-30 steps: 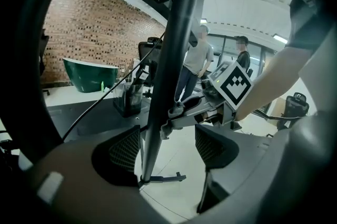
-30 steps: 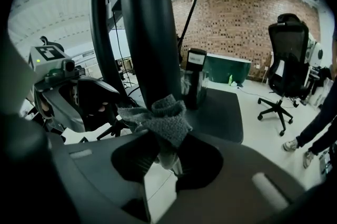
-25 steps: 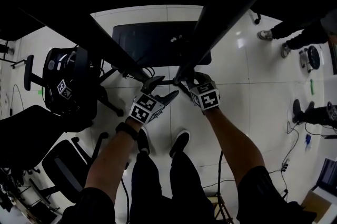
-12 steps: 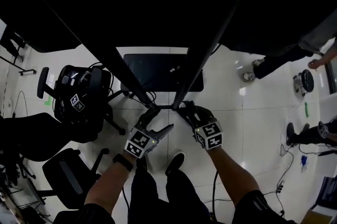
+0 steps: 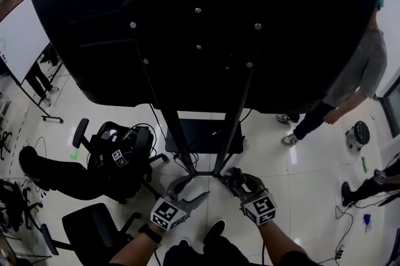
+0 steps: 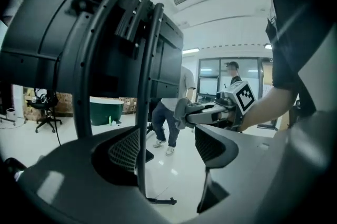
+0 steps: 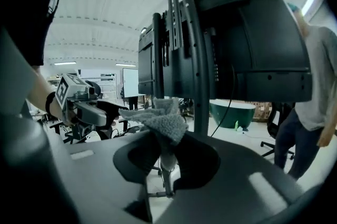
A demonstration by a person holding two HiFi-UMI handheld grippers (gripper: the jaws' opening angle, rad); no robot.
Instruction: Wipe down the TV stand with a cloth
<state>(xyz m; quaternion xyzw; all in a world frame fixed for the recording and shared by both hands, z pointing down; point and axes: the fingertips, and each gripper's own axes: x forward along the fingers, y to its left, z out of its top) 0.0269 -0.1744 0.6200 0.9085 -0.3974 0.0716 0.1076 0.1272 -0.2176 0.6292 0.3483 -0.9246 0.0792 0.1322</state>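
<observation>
While the grippers were seen mid-frame in the head view a second ago, with only two dark poles crossing the white floor, they are now found near its lower edge, and the black back of the TV point(image 5: 200, 27) is shown filling the upper half. The TV stand point(image 5: 232, 127) is seen upright, its long axis vertical, its two poles running from the screen's back down to a dark base plate point(image 5: 203, 137) on the tiled floor. The right gripper point(image 5: 232, 178) is held at the foot of the right-hand pole, its jaws pinched on a bunched grey cloth point(image 7: 158, 116); contact between cloth and pole cannot be made out. The left gripper point(image 5: 190, 191) is held just beside it, jaws spread, with a pole seen between them but not clamped. A bystander point(image 5: 356, 77) is pictured at the right.
</observation>
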